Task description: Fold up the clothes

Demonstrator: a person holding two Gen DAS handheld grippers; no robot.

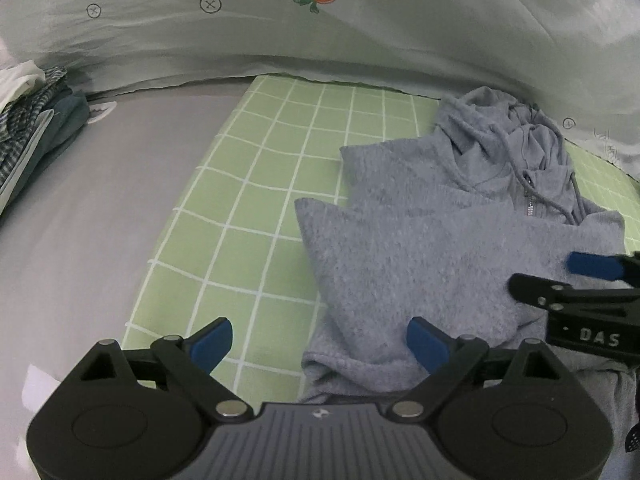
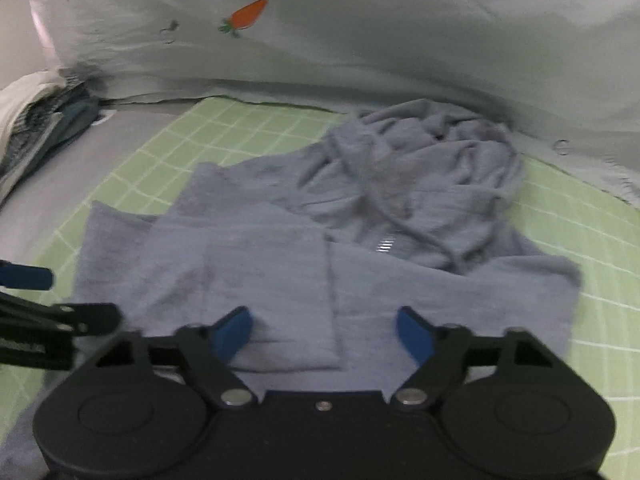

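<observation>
A grey zip hoodie [image 1: 420,240] [image 2: 260,248] lies on a green checked sheet [image 1: 256,200] [image 2: 580,240]. Its sleeves are folded across the front and its hood is bunched at the far end. My left gripper [image 1: 320,340] [image 2: 60,298] hangs open over the hoodie's near left corner. One pad is above the fabric and the other above the sheet. My right gripper [image 2: 324,328] [image 1: 560,276] is open low over the folded sleeve near the hem. Cloth lies between its pads, but they do not pinch it.
A stack of folded clothes [image 1: 32,128] [image 2: 36,128] sits at the far left on a grey sheet [image 1: 100,200]. A pale quilt with a carrot print [image 1: 320,40] [image 2: 360,40] rises behind the hoodie.
</observation>
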